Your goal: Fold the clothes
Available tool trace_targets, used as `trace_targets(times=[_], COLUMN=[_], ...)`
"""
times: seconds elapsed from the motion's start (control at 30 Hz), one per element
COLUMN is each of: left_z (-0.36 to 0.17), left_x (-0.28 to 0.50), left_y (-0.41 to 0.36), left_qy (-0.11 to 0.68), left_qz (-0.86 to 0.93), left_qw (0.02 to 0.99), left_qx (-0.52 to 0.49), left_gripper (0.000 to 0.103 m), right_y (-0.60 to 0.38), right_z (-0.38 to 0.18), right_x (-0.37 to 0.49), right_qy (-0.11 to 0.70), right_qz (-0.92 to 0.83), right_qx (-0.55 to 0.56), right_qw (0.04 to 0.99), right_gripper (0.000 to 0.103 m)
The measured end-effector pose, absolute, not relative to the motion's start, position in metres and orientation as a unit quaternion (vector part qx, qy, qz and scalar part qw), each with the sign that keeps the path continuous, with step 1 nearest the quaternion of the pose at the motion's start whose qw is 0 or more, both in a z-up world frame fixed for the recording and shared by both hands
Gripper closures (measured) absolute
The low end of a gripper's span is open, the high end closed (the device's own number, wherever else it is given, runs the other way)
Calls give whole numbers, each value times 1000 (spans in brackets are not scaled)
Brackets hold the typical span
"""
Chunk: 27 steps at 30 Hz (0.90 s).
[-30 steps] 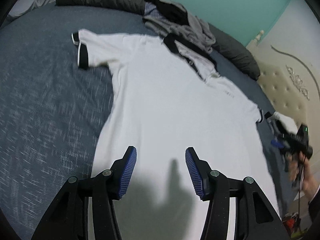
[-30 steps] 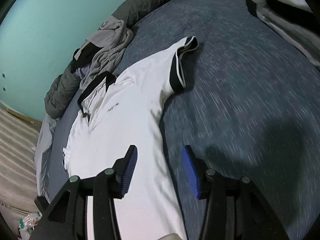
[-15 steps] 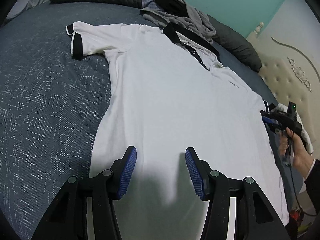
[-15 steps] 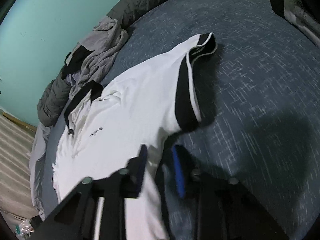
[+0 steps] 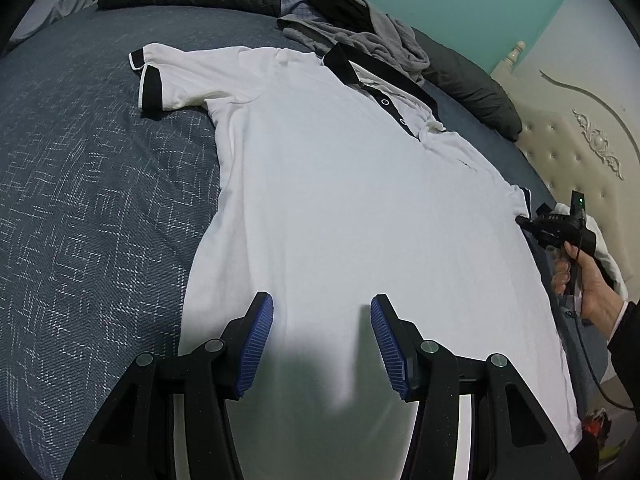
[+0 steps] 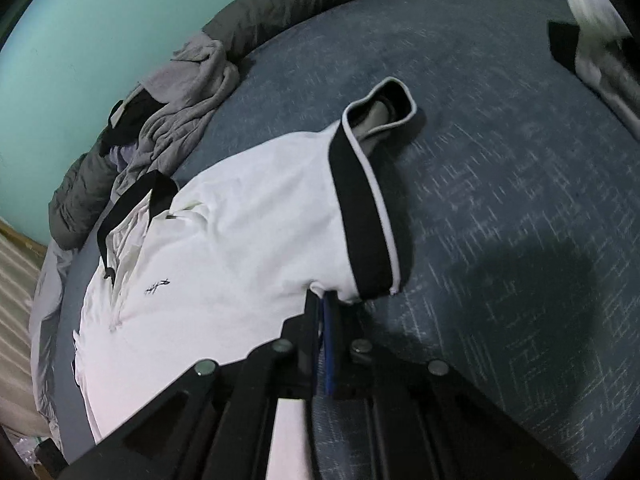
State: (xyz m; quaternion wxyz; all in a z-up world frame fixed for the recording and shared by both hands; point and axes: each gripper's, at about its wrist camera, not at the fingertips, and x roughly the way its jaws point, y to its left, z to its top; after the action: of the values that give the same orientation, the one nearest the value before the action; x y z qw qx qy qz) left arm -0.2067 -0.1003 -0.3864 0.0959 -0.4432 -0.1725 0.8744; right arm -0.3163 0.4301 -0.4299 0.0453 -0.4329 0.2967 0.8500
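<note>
A white polo shirt [image 5: 340, 200] with black collar and black sleeve cuffs lies spread face up on the dark blue bed [image 5: 88, 208]. My left gripper [image 5: 322, 320] hovers open over the shirt's lower body, nothing between its blue pads. At the shirt's far right edge, under the sleeve, a hand holds my right gripper [image 5: 524, 222]. In the right wrist view that gripper [image 6: 322, 300] is shut on the shirt [image 6: 224, 248] at the armpit, just below the black-cuffed sleeve [image 6: 368, 216].
A heap of grey and dark clothes [image 5: 352, 28] lies beyond the collar, with dark pillows [image 5: 468, 88] along the teal wall. A cream tufted headboard [image 5: 580, 152] stands at the right. More folded clothes [image 6: 596, 36] lie at the bed's far edge.
My right gripper moved in to the shirt's armpit and went from open to shut on the fabric. The left gripper stayed open over the hem, and its view steadied.
</note>
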Motion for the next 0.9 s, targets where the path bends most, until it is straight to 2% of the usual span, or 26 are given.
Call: trace_targets(times=[0.13, 0.3, 0.47, 0.57, 0.8, 0.9], left_z=[-386, -385, -380, -375, -362, -359], left_x=[-206, -206, -206, -207, -224, -235], left_y=[-101, -99, -107, -116, -156, -176], left_qy=[-172, -177, -189, -200, -231, -254], left_qz=[874, 874, 876, 878, 884, 884], left_qw=[97, 95, 90, 83, 49, 33], left_qx=[-443, -442, -435, -428, -404, -392], left_gripper=[48, 48, 48, 48, 48, 48], right_y=[441, 438, 426, 406, 364, 348], right_z=[-433, -424, -402, -395, -413, -420], right_x=[-309, -293, -257, -233, -195, -190], right_qy=[334, 322, 298, 317, 404, 406], right_qz=[842, 845, 863, 867, 839, 839], right_qx=[-422, -424, -393, -379, -366, -360], right_qw=[36, 59, 110, 72, -15, -33], right_gripper=[101, 97, 84, 71, 68, 65])
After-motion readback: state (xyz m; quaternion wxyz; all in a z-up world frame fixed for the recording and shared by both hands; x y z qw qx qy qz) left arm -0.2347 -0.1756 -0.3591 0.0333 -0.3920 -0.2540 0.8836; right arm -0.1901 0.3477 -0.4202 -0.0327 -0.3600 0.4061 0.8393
